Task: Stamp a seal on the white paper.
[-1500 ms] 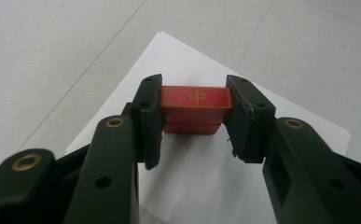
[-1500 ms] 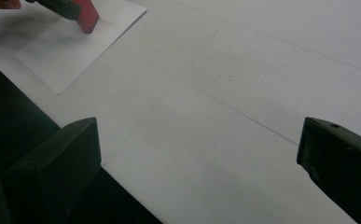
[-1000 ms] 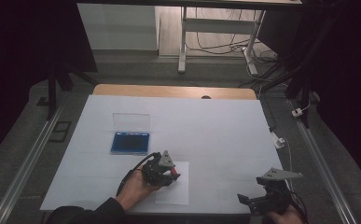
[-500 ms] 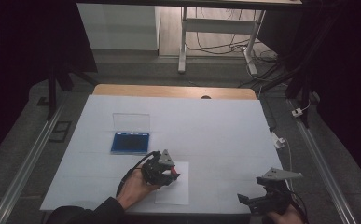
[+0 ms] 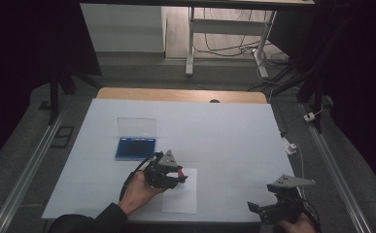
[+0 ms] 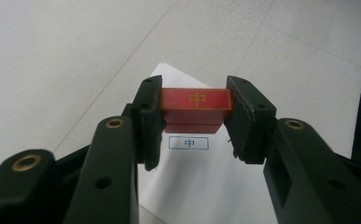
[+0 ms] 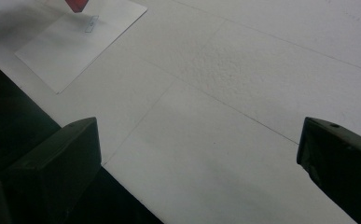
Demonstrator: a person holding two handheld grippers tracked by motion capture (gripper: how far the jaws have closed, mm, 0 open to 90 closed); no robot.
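A red block (image 6: 196, 103) with a gold character on its top face sits clamped between the two black jaws of my left gripper (image 6: 194, 116). It hangs just above a white paper sheet (image 6: 201, 182) that bears a small printed box with the same character (image 6: 188, 143). From above, the left gripper (image 5: 176, 175) rests over the upper left part of that sheet (image 5: 181, 196), the red block (image 5: 177, 170) showing at its tip. My right gripper (image 5: 263, 209) stands open near the table's front right edge, with nothing between its jaws. The right gripper view shows a corner of the red block (image 7: 77, 4) and the sheet (image 7: 80, 39) far off.
A blue case (image 5: 135, 148) with its clear lid (image 5: 136, 127) raised lies left of centre on the white table cover (image 5: 224, 131). A bare wooden strip (image 5: 180, 95) runs along the far edge. Metal rails (image 5: 25, 170) flank the table. A white plug and cable (image 5: 290, 145) lie at the right edge.
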